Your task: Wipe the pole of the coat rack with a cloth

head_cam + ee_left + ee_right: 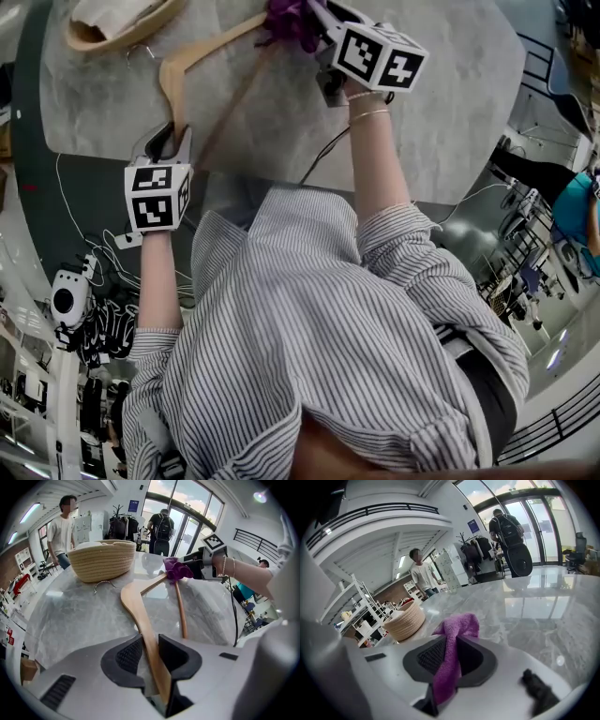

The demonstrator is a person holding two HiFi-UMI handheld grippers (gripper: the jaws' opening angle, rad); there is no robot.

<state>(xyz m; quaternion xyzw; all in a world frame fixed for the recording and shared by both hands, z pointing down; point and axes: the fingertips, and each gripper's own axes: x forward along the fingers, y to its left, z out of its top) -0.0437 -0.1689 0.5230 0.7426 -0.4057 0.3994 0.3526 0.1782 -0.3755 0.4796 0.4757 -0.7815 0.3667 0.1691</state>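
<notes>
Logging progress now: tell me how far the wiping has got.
Done: the left gripper clamps the hanger; the right gripper clamps the cloth. In hand: the cloth meets the hanger's far end. Left: the wipe along the wood; nothing shows how much is already wiped.

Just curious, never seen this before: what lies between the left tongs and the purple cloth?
A wooden hanger: the left tongs grip one end, and its other arm reaches the purple cloth. The left gripper view shows it.

Wicker basket on marble table
</notes>
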